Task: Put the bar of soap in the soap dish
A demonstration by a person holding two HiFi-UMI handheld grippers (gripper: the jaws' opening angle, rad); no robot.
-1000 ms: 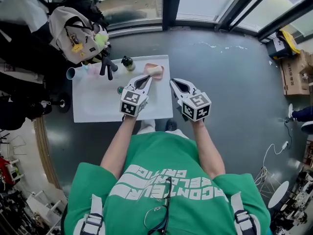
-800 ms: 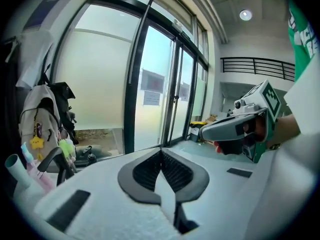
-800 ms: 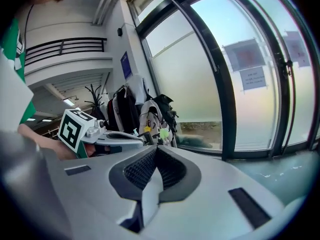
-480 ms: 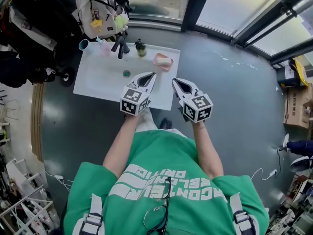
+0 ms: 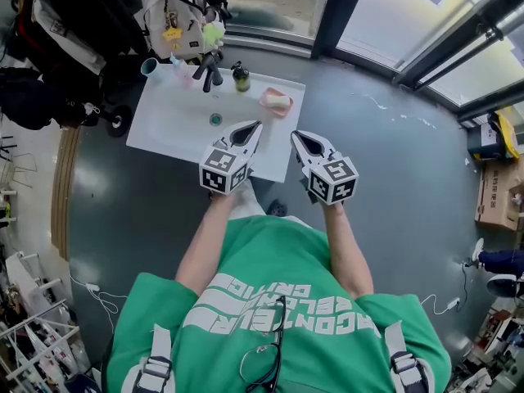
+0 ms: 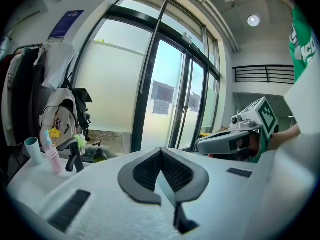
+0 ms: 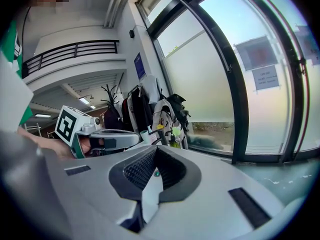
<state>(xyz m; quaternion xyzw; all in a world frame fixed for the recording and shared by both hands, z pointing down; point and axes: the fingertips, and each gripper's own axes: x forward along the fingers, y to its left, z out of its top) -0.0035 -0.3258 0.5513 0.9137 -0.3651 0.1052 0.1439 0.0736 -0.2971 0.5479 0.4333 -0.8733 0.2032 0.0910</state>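
Note:
A pale bar of soap (image 5: 280, 101) lies in the pink soap dish (image 5: 265, 97) at the far right corner of the white washbasin (image 5: 176, 125). My left gripper (image 5: 256, 124) hovers over the basin's near right part, short of the dish, shut with nothing between its pads. To its right my right gripper (image 5: 294, 135) hangs beyond the basin's right edge over the grey floor, also shut and holding nothing. In the left gripper view the left gripper (image 6: 161, 150) points level at the windows, and neither gripper view shows the soap or dish.
Along the basin's back edge stand a blue cup (image 5: 150, 66), a pink bottle (image 5: 175, 70), a black tap (image 5: 210, 68) and a dark green pump bottle (image 5: 240, 76). The drain (image 5: 215, 119) is mid-basin. A backpack (image 5: 174, 13) and coats hang behind; glass doors run along the far side.
The left gripper has drawn back from the soap dish, leaving the soap in it. Both grippers have come a little toward the person, and the head view has shifted.

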